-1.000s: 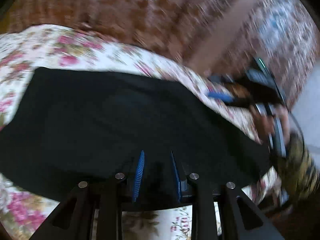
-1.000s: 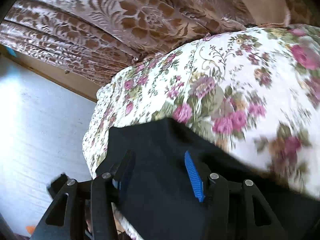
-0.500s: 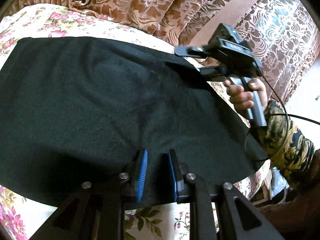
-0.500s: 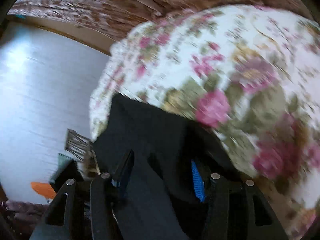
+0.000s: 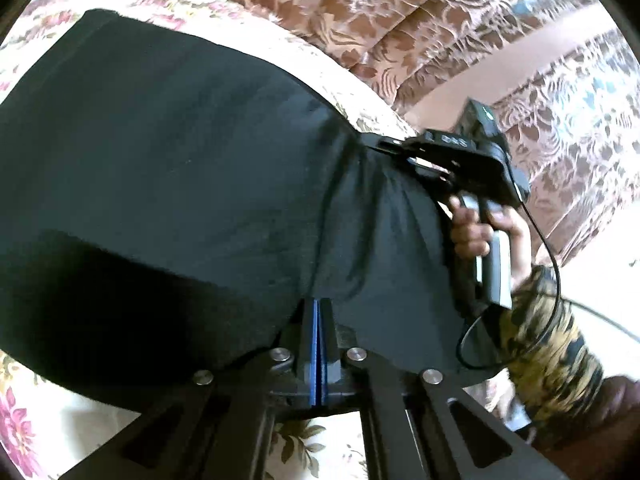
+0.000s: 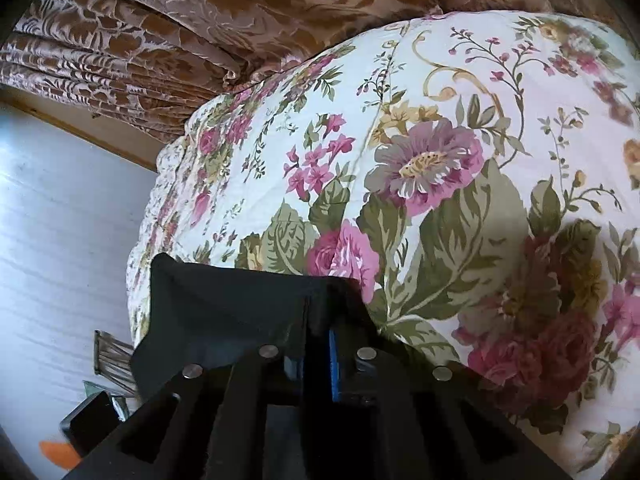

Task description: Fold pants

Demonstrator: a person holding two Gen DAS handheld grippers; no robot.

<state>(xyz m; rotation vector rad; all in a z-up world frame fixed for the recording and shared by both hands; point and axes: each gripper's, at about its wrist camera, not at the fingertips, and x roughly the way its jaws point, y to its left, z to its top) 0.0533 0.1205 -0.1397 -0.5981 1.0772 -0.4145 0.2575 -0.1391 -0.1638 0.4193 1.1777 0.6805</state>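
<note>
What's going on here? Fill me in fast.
A person is folding black pants spread on a floral bedspread, with a hand-held gripper in each hand. The left hand-held gripper is shut on the near edge of the cloth. The right hand-held gripper is pinched shut on another edge near the bed's corner, and the person's hand squeezes its handle. No fold has been carried over yet; the cloth bunches between the two grips.

1. A home bedroom is showing here: a floral quilt (image 6: 460, 128) is covering a bed.
2. Brown patterned curtains (image 6: 168, 12) are hanging behind it.
3. A pale floor (image 6: 52, 240) is lying alongside.
</note>
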